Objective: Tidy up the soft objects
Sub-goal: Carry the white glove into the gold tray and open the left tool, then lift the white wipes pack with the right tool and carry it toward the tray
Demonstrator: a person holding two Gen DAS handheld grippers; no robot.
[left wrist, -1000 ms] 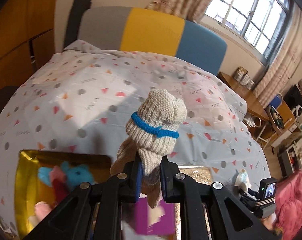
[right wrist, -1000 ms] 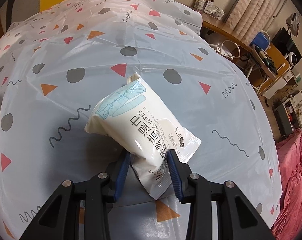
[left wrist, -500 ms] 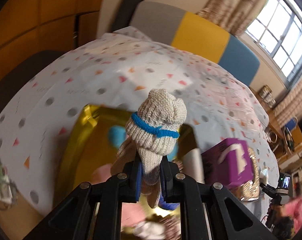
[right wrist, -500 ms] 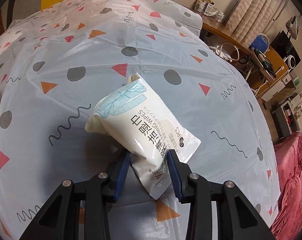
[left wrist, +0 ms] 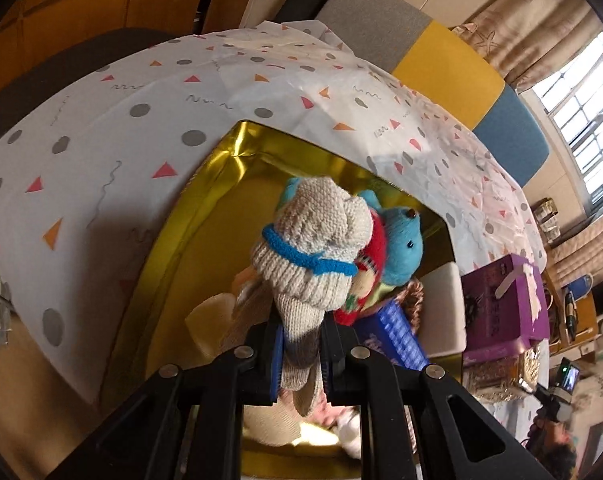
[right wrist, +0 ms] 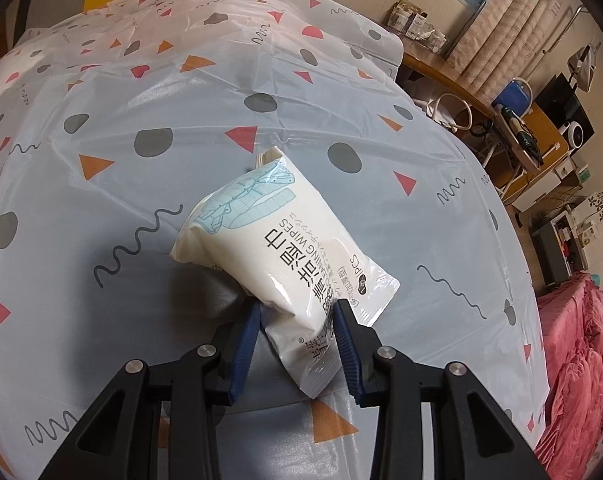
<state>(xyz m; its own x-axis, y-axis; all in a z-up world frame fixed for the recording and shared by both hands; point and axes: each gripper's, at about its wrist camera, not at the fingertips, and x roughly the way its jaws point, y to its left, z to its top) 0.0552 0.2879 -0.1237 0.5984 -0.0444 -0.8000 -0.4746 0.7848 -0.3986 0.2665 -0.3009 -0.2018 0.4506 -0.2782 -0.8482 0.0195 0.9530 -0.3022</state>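
Note:
My left gripper (left wrist: 301,344) is shut on a rolled beige knitted sock (left wrist: 313,248) with a blue band, held above a shiny gold tray (left wrist: 205,208). In the tray lie a blue plush toy (left wrist: 401,244), a red knitted piece (left wrist: 375,240) and other soft items, partly hidden by the sock. In the right wrist view, my right gripper (right wrist: 297,320) is shut on a white pack of cleaning wipes (right wrist: 277,236), which is lifted at an angle over the patterned tablecloth (right wrist: 141,100).
A purple box (left wrist: 505,304) and a white block (left wrist: 441,312) stand right of the gold tray, with a blue ribbed item (left wrist: 397,328) at its near right. A grey, yellow and blue sofa back (left wrist: 441,64) lies beyond the table. Desks and clutter (right wrist: 521,120) fill the right.
My left gripper has carried the sock leftwards and down, from over the open cloth to above the gold tray. The right gripper and the wipes pack have stayed put.

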